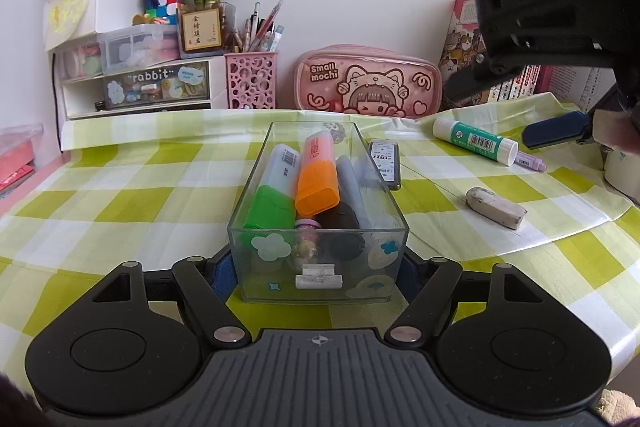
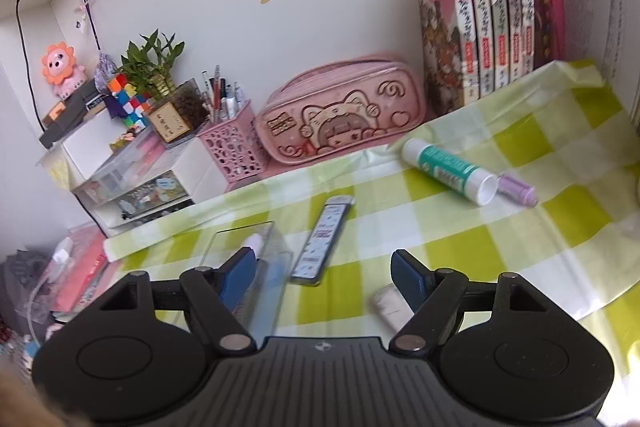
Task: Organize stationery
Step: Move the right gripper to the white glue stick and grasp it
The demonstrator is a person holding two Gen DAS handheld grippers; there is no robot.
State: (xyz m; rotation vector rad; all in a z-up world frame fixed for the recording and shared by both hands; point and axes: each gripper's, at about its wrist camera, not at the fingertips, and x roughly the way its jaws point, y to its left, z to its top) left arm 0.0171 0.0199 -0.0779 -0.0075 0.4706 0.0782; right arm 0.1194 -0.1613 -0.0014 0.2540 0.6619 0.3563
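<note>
The clear plastic organizer box point(image 1: 318, 259) sits on the green-checked tablecloth point(image 1: 120, 211), its long axis running toward twelve o'clock. The left gripper point(image 1: 318, 273) clamps its near end between blue pads. Inside lie a green highlighter point(image 1: 270, 205) and an orange highlighter point(image 1: 318, 175), lengthwise, caps nearest. At two o'clock lies a worn eraser point(image 1: 496, 207), beyond it a glue stick point(image 1: 474, 141) pointing toward four o'clock. The right gripper point(image 2: 322, 273) hovers with jaws spread, holding nothing. A pink pencil case point(image 1: 368, 83) stands farthest back.
</note>
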